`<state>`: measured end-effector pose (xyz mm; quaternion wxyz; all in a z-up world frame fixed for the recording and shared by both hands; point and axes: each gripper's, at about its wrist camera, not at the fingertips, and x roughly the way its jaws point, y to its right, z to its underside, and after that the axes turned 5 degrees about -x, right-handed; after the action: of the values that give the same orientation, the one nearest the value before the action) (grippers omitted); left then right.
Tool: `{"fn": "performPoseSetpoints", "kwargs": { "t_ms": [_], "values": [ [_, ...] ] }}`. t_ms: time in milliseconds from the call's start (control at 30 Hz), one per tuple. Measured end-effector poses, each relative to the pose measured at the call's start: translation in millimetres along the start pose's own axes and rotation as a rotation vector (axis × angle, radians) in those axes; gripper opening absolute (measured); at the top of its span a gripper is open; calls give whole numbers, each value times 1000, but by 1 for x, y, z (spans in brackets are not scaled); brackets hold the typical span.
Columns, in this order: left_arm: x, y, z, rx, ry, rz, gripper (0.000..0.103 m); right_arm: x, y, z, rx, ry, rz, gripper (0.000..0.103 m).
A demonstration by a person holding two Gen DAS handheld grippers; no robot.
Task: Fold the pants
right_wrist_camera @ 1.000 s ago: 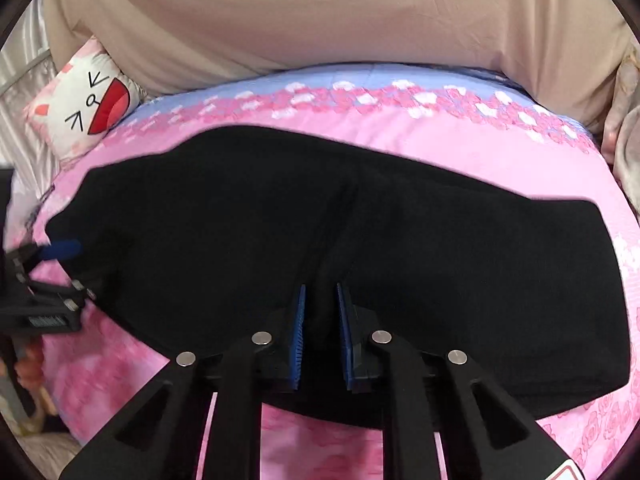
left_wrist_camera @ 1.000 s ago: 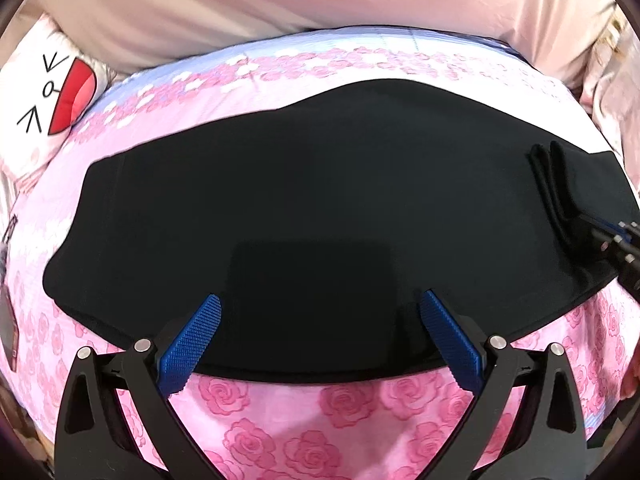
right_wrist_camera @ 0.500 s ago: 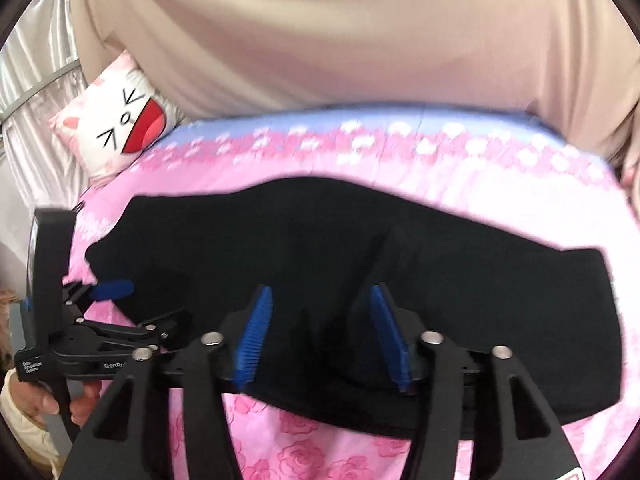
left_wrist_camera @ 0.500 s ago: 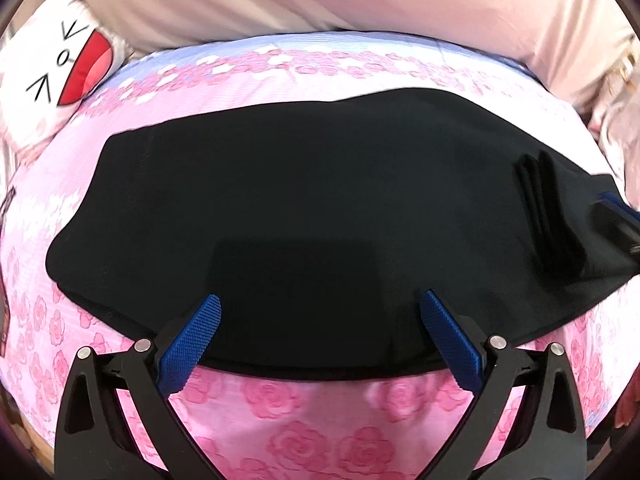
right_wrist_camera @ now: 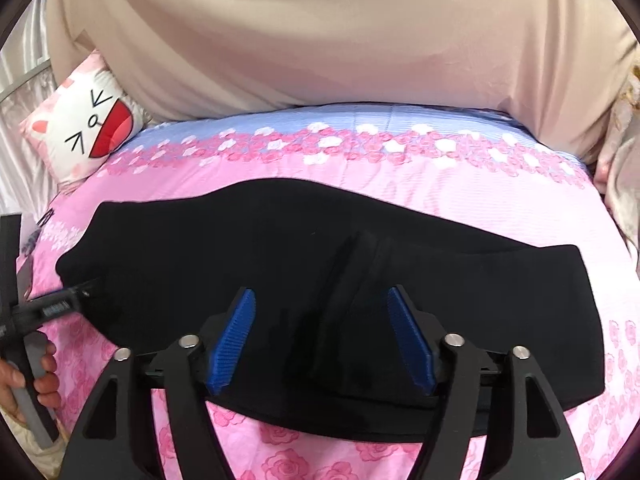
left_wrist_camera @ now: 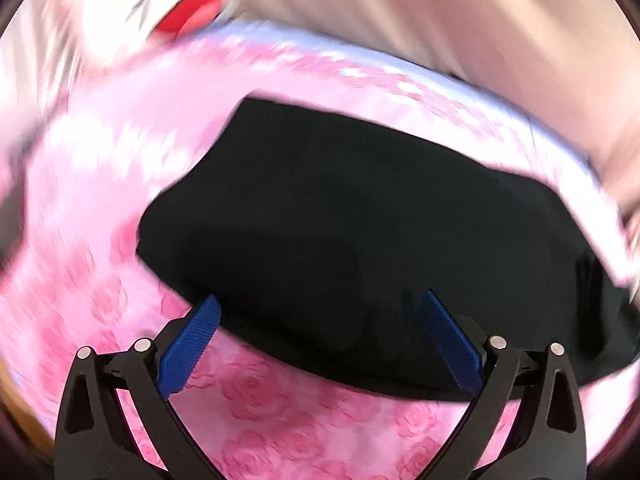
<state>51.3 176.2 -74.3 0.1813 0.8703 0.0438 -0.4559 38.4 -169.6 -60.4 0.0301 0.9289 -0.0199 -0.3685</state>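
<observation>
Between folds: black pants flat on pink bed, left hand-held gripper and right hand-held gripper both agape, empty; next, likely pinching 1 end for folding across.

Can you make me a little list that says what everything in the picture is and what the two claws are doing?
pants: black pants lying flat on the bed
bed cover: pink rose sheet
pillow: cat face pillow at the far left corner
left claw: left claw open, at the pants' left end
right claw: right claw open, over a fold ridge
</observation>
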Motion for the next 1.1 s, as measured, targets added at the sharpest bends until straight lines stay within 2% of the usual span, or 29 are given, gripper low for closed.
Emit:
{"fn": "performPoseSetpoints", "kwargs": {
  "t_ms": [67, 233, 267, 300, 333, 400, 467, 533, 600, 667, 733, 767, 833, 900, 967, 1033, 1100],
  "values": [
    [-4, -16, -6, -67, 51, 66, 98, 0, 4, 0, 13, -1, 9, 73],
    [6, -14, -16, -82, 97, 41, 96, 1, 11, 1, 29, -5, 17, 73],
    [7, -9, -17, -58, 112, 37, 74, -1, 13, 2, 37, -1, 22, 73],
    [8, -4, -19, -27, 116, 26, 25, -3, 16, 2, 45, 3, 24, 73],
    [11, 2, -20, 8, 103, 19, 15, -4, 19, 3, 50, 6, 28, 73],
    [6, 11, -27, 42, 101, 55, 6, -9, 30, 5, 80, 17, 40, 73],
    [-12, 33, -34, 108, 140, 83, 6, -13, 42, 8, 108, 25, 47, 73],
    [-40, 67, -26, 181, 189, 127, 6, -18, 56, 11, 138, 40, 58, 73],
    [-70, 113, -19, 288, 236, 203, 6, -26, 76, 15, 179, 68, 77, 73],
    [-94, 173, -3, 407, 246, 292, 6, -35, 96, 19, 219, 94, 97, 73],
    [-100, 220, 22, 513, 224, 356, 7, -45, 120, 26, 266, 114, 121, 73],
    [-96, 253, 44, 583, 187, 380, 8, -48, 128, 29, 285, 117, 132, 74],
    [-73, 290, 77, 638, 92, 397, 16, -55, 149, 40, 332, 118, 146, 77],
    [-42, 310, 99, 628, -16, 369, 18, -61, 167, 54, 371, 110, 158, 77],
    [-24, 310, 102, 599, -52, 343, 19, -65, 178, 65, 381, 103, 170, 77],
    [-26, 303, 100, 591, -15, 334, 20, -65, 185, 72, 380, 93, 177, 77],
    [-42, 292, 86, 600, 75, 292, 20, -59, 189, 76, 387, 72, 166, 77]
  ]
}}
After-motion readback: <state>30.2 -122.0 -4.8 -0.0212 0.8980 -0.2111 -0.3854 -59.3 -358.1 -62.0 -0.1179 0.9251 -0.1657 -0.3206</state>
